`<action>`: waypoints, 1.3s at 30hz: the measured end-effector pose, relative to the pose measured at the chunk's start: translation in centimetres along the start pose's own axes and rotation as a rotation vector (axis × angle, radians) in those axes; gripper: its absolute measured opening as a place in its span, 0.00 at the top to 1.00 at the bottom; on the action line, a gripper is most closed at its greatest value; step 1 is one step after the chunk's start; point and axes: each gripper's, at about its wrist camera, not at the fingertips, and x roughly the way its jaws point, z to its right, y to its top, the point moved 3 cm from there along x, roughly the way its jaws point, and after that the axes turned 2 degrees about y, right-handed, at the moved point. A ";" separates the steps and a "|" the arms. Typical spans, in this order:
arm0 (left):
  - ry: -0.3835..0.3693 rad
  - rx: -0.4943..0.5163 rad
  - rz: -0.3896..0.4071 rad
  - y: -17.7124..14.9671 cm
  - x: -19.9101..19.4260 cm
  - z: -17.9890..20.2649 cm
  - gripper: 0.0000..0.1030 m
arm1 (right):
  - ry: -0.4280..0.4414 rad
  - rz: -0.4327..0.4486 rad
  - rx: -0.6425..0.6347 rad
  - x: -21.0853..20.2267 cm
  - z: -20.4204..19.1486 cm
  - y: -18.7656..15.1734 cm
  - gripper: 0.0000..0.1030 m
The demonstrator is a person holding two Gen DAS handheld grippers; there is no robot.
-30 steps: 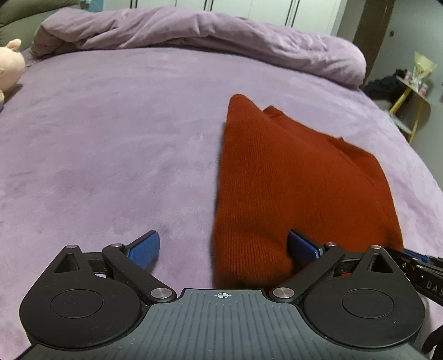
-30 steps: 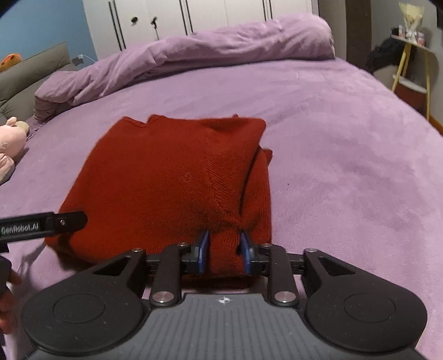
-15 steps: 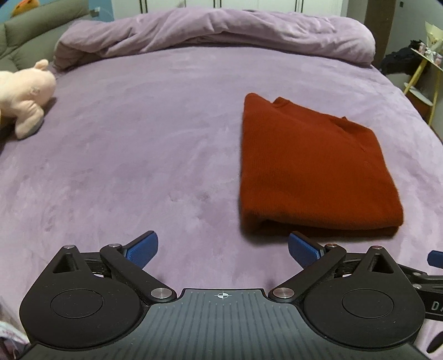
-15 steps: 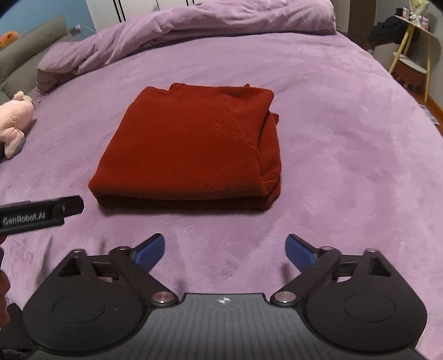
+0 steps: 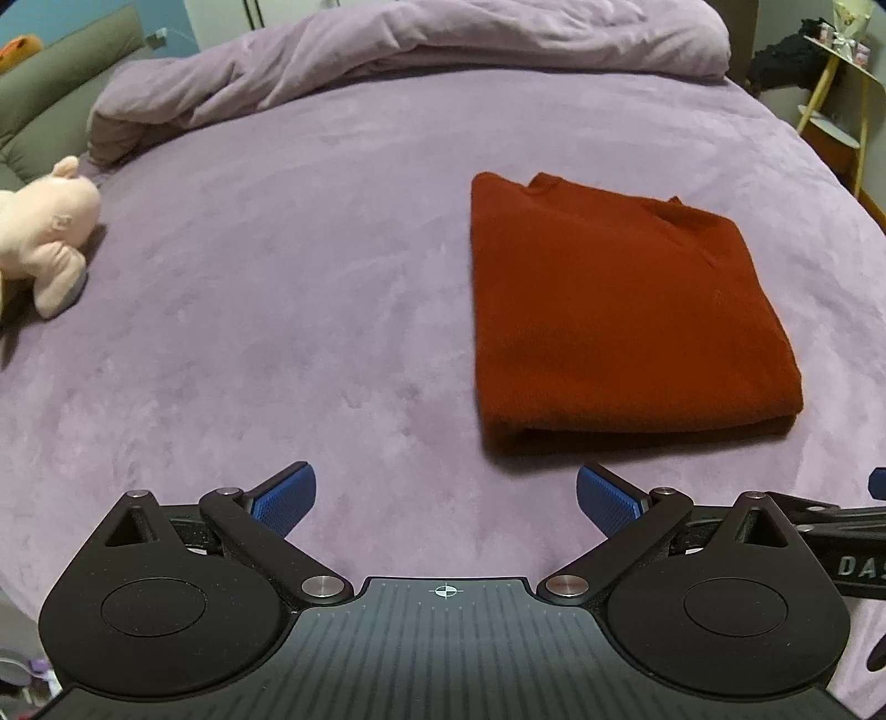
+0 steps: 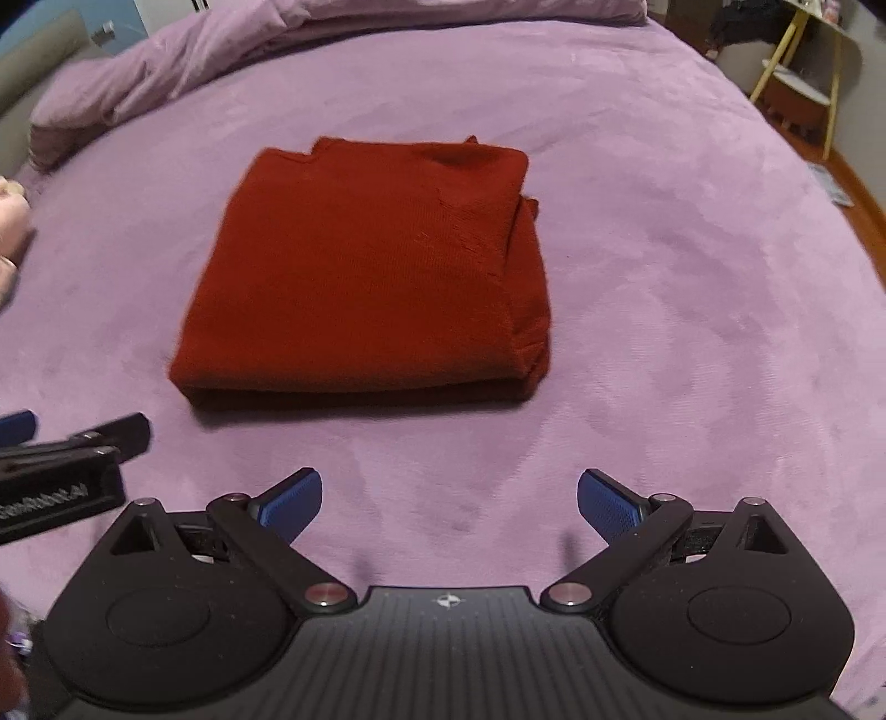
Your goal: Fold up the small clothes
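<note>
In the left wrist view, the left gripper (image 5: 446,501) is seen spread wide over the purple bed cover (image 5: 277,310), with nothing held between its blue pads (image 5: 285,498). The rust-red sweater (image 5: 614,315) is laid folded into a flat rectangle ahead and to the right, apart from both fingers. A pink plush toy (image 5: 47,232) is seen at the far left edge, and a bunched purple duvet (image 5: 443,50) at the head of the bed. In the right wrist view, the right gripper (image 6: 449,507) is likewise held fully apart and empty, short of the sweater (image 6: 365,277), which lies straight ahead. Part of the left gripper (image 6: 61,471) is visible at the left edge.
</note>
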 end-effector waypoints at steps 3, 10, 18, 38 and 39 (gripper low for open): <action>-0.009 -0.011 -0.020 0.0 0.2 -0.1 0.00 | -0.016 -0.012 -0.020 0.1 -0.3 0.0 0.04; 0.003 -0.005 -0.030 -0.1 0.2 0.0 0.00 | -0.012 -0.028 -0.030 0.1 -0.7 -0.1 0.04; 0.002 -0.003 -0.036 0.0 0.2 0.1 0.00 | -0.017 -0.038 -0.016 0.2 -0.6 0.0 0.04; -0.010 -0.005 -0.053 -0.1 0.2 0.2 0.00 | -0.024 -0.042 -0.010 0.2 -0.7 0.1 0.04; -0.011 -0.004 -0.055 -0.1 0.2 0.2 0.00 | -0.024 -0.043 -0.010 0.2 -0.7 0.1 0.04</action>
